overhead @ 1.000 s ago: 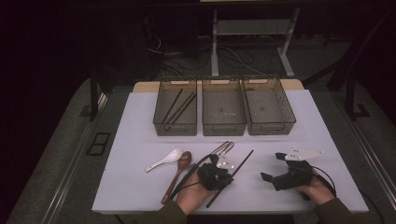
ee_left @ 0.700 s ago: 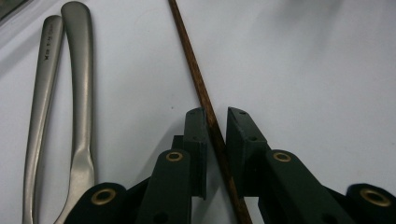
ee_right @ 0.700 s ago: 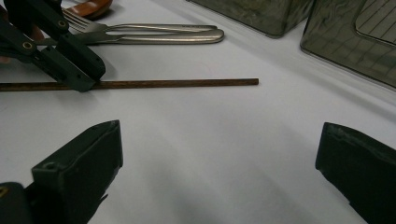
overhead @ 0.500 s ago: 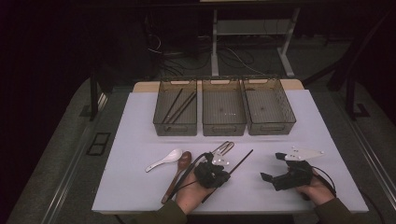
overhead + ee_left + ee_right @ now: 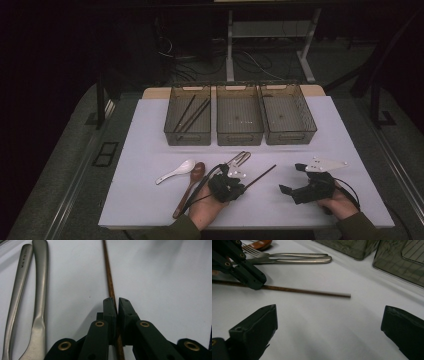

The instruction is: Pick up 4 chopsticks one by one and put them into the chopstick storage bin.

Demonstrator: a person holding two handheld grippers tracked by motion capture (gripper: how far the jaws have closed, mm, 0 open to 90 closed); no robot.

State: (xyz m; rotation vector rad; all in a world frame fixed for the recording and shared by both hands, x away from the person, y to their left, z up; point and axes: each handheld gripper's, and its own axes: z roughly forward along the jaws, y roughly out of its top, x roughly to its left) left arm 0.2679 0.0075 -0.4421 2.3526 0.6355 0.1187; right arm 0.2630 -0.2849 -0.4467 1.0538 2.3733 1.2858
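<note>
Between left gripper [image 5: 117, 305] jaws, chopstick [image 5: 109, 280], pinched

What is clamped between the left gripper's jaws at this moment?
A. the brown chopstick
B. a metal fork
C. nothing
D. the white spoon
A: in the left gripper view the left gripper has its jaws pressed on either side of the brown chopstick, which lies on the table.

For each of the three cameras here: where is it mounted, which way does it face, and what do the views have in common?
High view: fixed above the person's side, looking forward and down on the table; both hands, left gripper, right gripper.
Left gripper view: on the left gripper, looking along its jaws shut on the brown chopstick.
Right gripper view: on the right gripper, facing across the table; jaws wide apart.
Shared: the brown chopstick, metal cutlery.
</note>
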